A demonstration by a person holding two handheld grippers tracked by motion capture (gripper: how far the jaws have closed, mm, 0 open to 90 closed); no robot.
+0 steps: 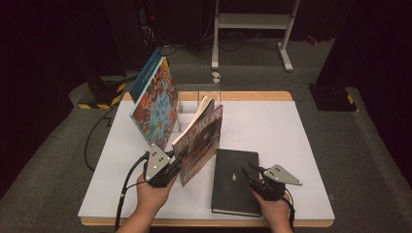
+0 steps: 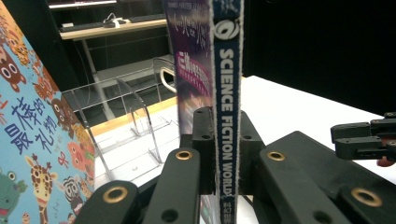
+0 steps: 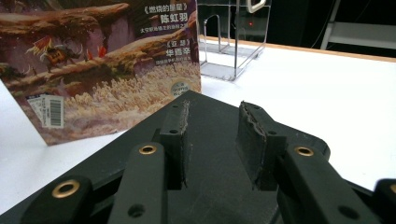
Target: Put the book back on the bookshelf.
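A magazine (image 1: 200, 141) with "Science Fiction World" on its spine (image 2: 226, 116) stands upright on the white table (image 1: 272, 126), tilted back toward the rack. My left gripper (image 1: 170, 167) is shut on the lower end of its spine, one jaw on each side in the left gripper view (image 2: 224, 154). My right gripper (image 1: 251, 173) is open over the near right part of a black book (image 1: 235, 182) that lies flat. In the right gripper view its jaws (image 3: 212, 135) stand apart with only the black cover (image 3: 210, 112) behind them.
A large colourful picture book (image 1: 155, 104) leans at the left end of a clear acrylic rack (image 1: 197, 94) at the table's far edge. The magazine's back cover (image 3: 102, 65) faces the right gripper. A white-framed stand (image 1: 252, 22) is on the floor beyond.
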